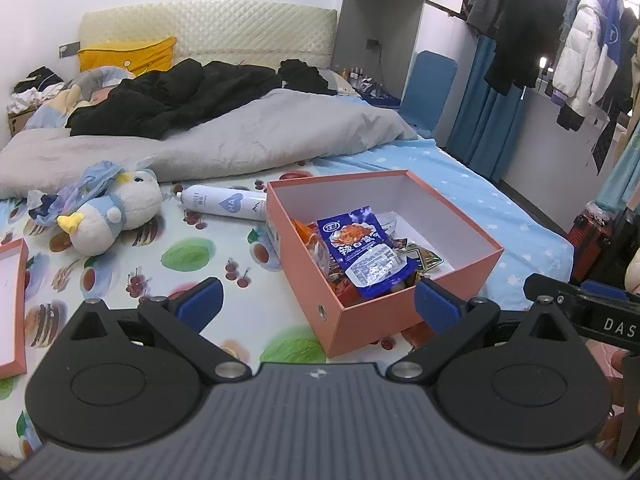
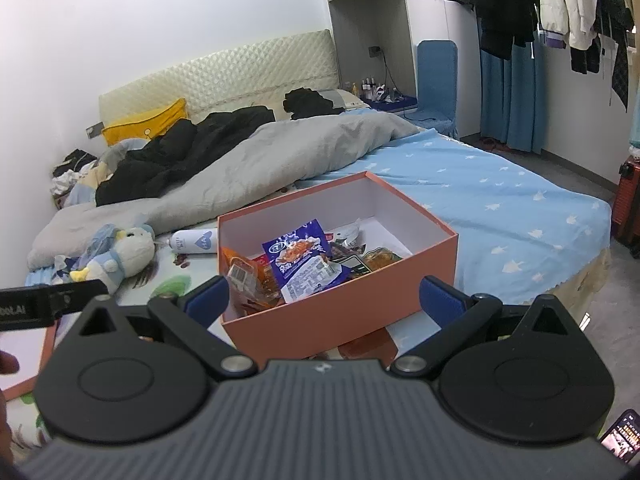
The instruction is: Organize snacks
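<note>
Both claws stand spread and empty. Left claw (image 1: 318,306) hangs just short of the near corner of the orange box (image 1: 460,280), which sits on the bed (image 1: 192,276). Right claw (image 2: 324,300) hangs at the box's near wall (image 2: 340,320), its fingers straddling that wall's width.

Inside the open box a blue snack packet (image 1: 366,250) lies on top of a heap of other snack packets (image 1: 316,252), toward the near side; the far half of the box floor is bare.

Beyond the left claw, left of the box, a white spray can (image 1: 224,202) lies touching the box's far corner, and a plush duck (image 1: 116,212) lies further left. Box lid (image 1: 12,304) rests at the far left edge. Grey duvet (image 1: 248,136) and black clothing (image 1: 168,96) fill the bed beyond; blue starred sheet (image 2: 500,204) to the right is open.
</note>
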`<state>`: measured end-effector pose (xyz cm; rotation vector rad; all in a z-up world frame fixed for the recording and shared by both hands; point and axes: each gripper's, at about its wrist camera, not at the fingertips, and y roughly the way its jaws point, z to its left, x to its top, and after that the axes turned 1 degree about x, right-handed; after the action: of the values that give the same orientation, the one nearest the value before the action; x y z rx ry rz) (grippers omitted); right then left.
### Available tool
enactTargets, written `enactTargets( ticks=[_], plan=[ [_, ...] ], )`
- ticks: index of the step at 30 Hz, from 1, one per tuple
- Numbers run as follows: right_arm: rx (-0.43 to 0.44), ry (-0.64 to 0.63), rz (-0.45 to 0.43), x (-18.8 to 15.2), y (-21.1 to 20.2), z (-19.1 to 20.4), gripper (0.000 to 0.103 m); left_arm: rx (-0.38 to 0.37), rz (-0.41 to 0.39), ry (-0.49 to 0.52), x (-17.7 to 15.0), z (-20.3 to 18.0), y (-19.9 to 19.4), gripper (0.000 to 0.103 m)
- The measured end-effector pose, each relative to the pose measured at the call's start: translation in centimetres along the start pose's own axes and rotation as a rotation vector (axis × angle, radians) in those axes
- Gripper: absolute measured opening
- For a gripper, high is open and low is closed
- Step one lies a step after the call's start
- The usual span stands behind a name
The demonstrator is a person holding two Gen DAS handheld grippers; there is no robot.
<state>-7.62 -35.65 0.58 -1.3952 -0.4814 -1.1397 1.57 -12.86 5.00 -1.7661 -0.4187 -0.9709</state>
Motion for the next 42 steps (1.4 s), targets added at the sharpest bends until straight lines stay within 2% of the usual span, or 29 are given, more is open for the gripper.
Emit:
enactTargets(
  ticks=[12,42],
  plan=[
    [0.002,0.004,0.004,0.02,0.03,-0.03,0.103,0.014,-0.01,0.01,0.04,-0.48,0.0,0.103],
    [0.005,0.015,0.009,0.2,-0.12,-0.39,0.103,-0.025,-0.004,0.025,0.76,-0.82,-0.03,0.103]
  ],
)
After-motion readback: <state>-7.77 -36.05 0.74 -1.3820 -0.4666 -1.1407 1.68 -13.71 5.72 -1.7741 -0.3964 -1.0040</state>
